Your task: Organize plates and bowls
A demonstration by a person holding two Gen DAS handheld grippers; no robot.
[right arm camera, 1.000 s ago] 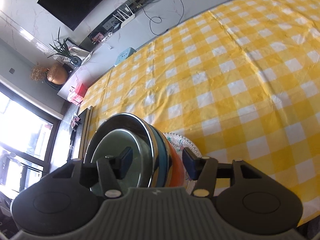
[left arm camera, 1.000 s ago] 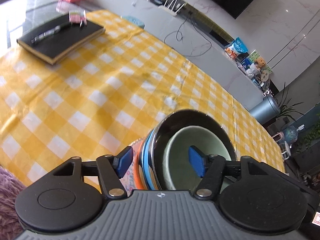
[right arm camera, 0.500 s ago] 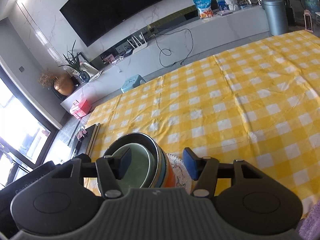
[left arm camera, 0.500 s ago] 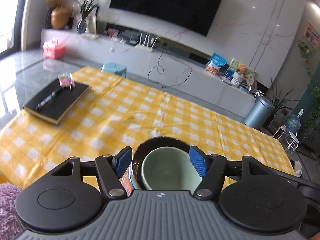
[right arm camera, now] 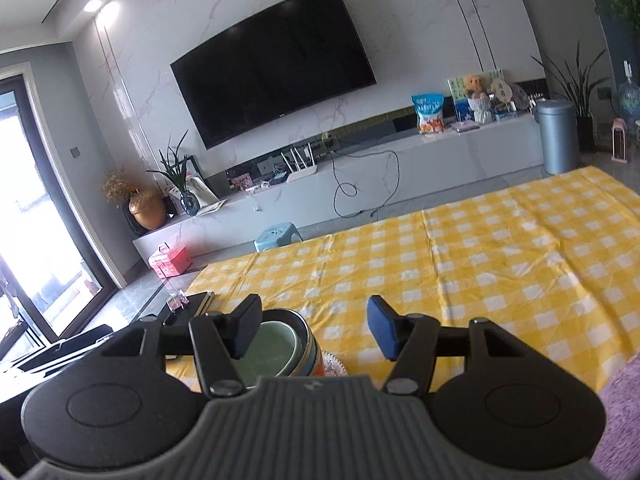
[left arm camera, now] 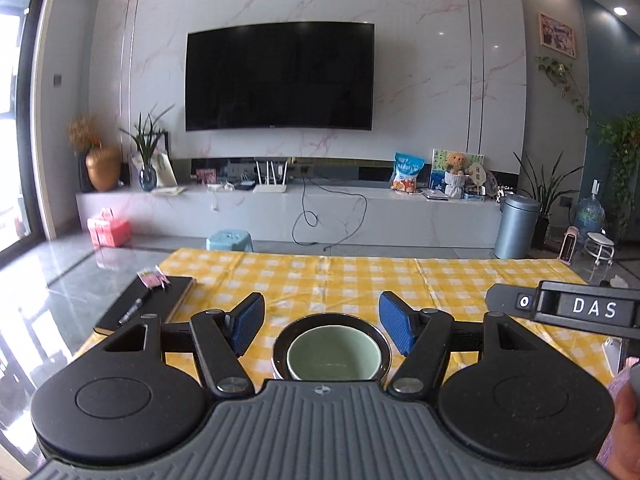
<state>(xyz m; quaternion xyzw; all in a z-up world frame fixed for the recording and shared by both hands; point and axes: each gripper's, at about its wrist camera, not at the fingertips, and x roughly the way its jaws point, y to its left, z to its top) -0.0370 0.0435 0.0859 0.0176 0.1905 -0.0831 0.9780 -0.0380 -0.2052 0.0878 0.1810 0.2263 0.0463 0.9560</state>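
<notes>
The left gripper (left arm camera: 322, 326) has its jaws spread wide and holds nothing. The stack of bowls (left arm camera: 332, 350) sits low in the left wrist view, below and between the two blue pads (left arm camera: 394, 326), with clear gaps on both sides; neither pad touches it. Its innermost piece is a pale green bowl (left arm camera: 333, 356) nested inside a dark metal bowl (left arm camera: 280, 344).

The right gripper (right arm camera: 316, 326) also has its jaws apart and empty. In the right wrist view the stack lies toward the left finger (right arm camera: 244, 328), which overlaps the green bowl's rim in the picture; contact cannot be told. Blue and orange bowl (right arm camera: 322, 364) edges show on the stack's right side, and a patterned plate (right arm camera: 335, 364) peeks out at the bottom. The right finger stands well apart from the stack, over bare cloth.

The stack rests near the near edge of the tabletop (left arm camera: 360, 280), which is covered in yellow checked cloth. A black notebook (left arm camera: 152, 308) with a pen (left arm camera: 134, 310) lies at the left edge, well apart from the bowls. The cloth beyond and to the right of the stack runs open to the far edge. Part of the right gripper, marked DAS, shows at the right of the left wrist view.
</notes>
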